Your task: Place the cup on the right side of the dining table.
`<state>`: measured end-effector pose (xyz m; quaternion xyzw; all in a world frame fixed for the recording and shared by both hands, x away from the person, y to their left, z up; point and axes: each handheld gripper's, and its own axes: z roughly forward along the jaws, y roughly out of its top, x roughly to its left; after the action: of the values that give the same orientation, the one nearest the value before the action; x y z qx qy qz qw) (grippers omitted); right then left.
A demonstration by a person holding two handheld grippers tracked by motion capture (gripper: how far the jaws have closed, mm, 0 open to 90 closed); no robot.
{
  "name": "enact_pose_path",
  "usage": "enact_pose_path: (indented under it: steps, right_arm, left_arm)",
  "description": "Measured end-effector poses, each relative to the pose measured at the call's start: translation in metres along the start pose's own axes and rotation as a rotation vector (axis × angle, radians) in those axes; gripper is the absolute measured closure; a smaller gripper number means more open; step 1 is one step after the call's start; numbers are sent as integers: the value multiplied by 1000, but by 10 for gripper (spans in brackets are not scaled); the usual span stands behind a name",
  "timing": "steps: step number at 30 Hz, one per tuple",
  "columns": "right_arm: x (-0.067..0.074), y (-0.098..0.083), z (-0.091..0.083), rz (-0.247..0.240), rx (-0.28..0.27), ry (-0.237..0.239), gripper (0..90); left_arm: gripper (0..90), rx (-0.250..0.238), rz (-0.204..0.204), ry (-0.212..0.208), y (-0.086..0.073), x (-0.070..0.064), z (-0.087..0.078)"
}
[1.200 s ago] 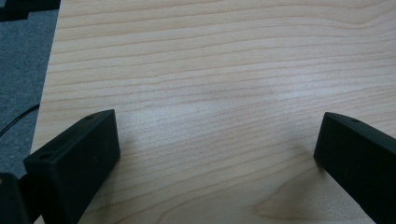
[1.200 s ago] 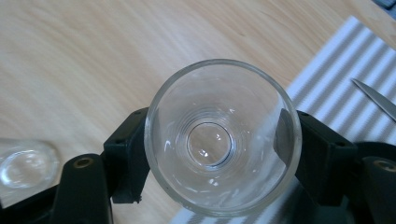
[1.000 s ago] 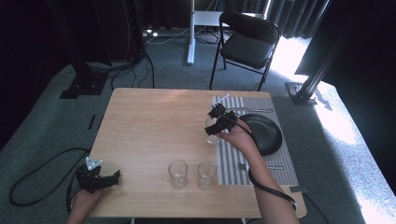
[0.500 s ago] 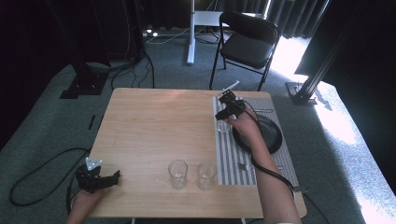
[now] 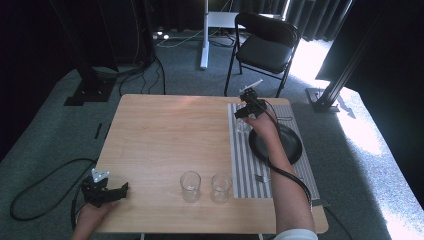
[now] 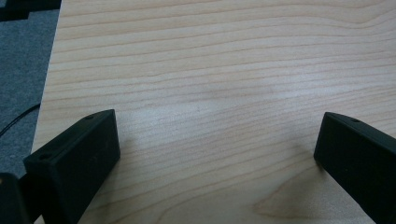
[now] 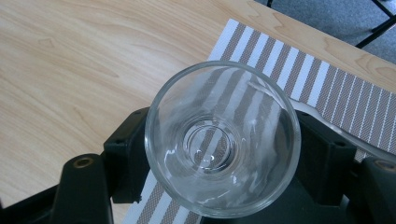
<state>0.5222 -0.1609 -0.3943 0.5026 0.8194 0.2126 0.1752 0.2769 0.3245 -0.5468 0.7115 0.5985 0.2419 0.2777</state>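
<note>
The wooden table (image 5: 165, 135) takes up the middle of the high view, the striped mat (image 5: 240, 160) running down its three-o'clock side with the black plate (image 5: 285, 145) resting on it; at six o'clock two empty glasses stand side by side, one (image 5: 190, 186) on bare wood and the other (image 5: 221, 187) just beside the mat's edge; the step in hand, as I read it, is carrying a third glass to a spot on the mat. The right gripper (image 5: 243, 117) is up at about one o'clock over the mat's far end, its jaws clamped on the carried glass (image 7: 223, 140), one black jaw pressing each side of the wall in the right gripper view; the glass is upright, mouth towards the camera, with stripes showing through its base. Next, I'd say, comes a steady lowering until the base sits flat on the mat, just beside the plate at its eleven o'clock, and only then a release. The left gripper (image 5: 102, 191) sits at seven o'clock by the near table edge, jaws wide apart over bare wood, nothing between them. Against the earlier frames, the right gripper and its glass have travelled from bare wood near the mat's inner edge, out over the mat and farther towards twelve o'clock; the left has not stirred, and the two glasses keep their places.
</note>
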Motion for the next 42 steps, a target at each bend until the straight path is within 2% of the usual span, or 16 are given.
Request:
enact_pose_path:
  steps: [5, 10, 22, 27, 32, 42]
  right_arm:
    - [4, 4, 8, -17, 12, -29, 285]
    - [0, 7, 23, 8, 28, -19, 285]
    - [-14, 14, 40, 63, 49, -2, 285]
    - [-18, 13, 44, 83, 46, -23, 284]
    - [-22, 11, 45, 105, 54, -8, 284]
    - [-21, 10, 49, 105, 70, -12, 282]
  left_arm:
    - [5, 1, 1, 1, 1, 0, 1]
    - [5, 1, 0, 0, 1, 0, 0]
    - [5, 1, 0, 1, 1, 0, 1]
    - [6, 1, 1, 1, 1, 0, 0]
    - [5, 1, 1, 1, 1, 0, 0]
    - [6, 1, 1, 0, 1, 0, 0]
